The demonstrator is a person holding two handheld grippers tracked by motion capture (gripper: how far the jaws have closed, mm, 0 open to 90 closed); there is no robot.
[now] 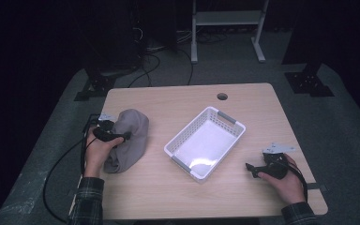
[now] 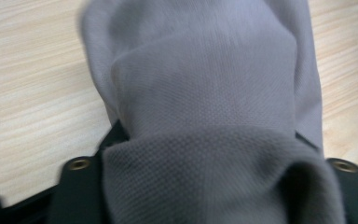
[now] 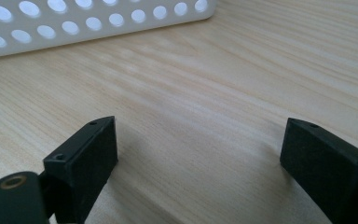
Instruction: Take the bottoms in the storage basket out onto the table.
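Observation:
A grey cloth (image 1: 132, 139) lies bunched on the left part of the wooden table (image 1: 178, 101). My left gripper (image 1: 123, 137) is at its left side and points right into it. In the left gripper view the cloth (image 2: 205, 93) is heaped over and between the jaws, which stand wide apart; their pads are hidden. My right gripper (image 1: 249, 168) rests low at the table's right front, pointing left toward a white perforated basket (image 1: 187, 136). In the right gripper view my right gripper (image 3: 200, 154) is open with only bare wood between its fingers, and the basket's wall (image 3: 98, 23) is ahead.
The basket stands slanted in the table's middle with nothing inside. A round cable hole (image 1: 222, 96) is near the far edge. Black cables trail off the table's left side. A white metal frame (image 1: 227, 28) and dark stands are on the floor beyond.

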